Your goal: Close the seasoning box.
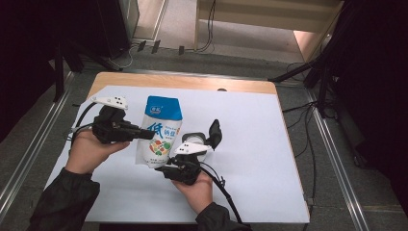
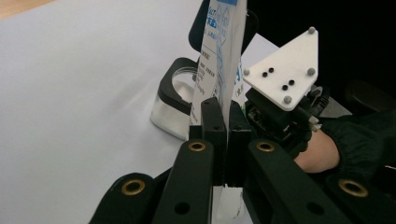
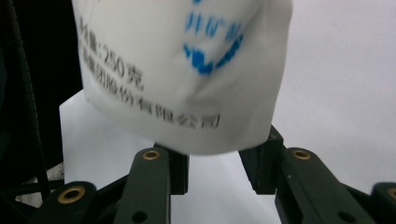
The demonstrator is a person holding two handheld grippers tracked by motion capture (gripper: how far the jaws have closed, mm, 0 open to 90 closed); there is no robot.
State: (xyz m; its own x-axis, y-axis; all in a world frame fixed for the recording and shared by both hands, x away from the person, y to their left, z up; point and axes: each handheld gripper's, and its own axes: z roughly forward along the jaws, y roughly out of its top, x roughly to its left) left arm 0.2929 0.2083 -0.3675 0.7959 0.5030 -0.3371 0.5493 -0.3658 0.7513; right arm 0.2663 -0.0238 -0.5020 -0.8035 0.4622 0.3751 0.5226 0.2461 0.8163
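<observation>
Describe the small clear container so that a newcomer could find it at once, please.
On the white sheet covering the table, look just right of the blue-topped white pouch. The clear square container with a black rim sits there, its black lid flipped up, unlike the printed pouch.

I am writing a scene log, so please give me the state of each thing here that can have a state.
pouch: upright, lifted off the table, top sealed.
left gripper: shut on the pouch's edge.
right gripper: jaws apart around the pouch's bottom, whether pressing it is unclear.
clear container: standing on the white sheet, its black lid flipped open.
</observation>
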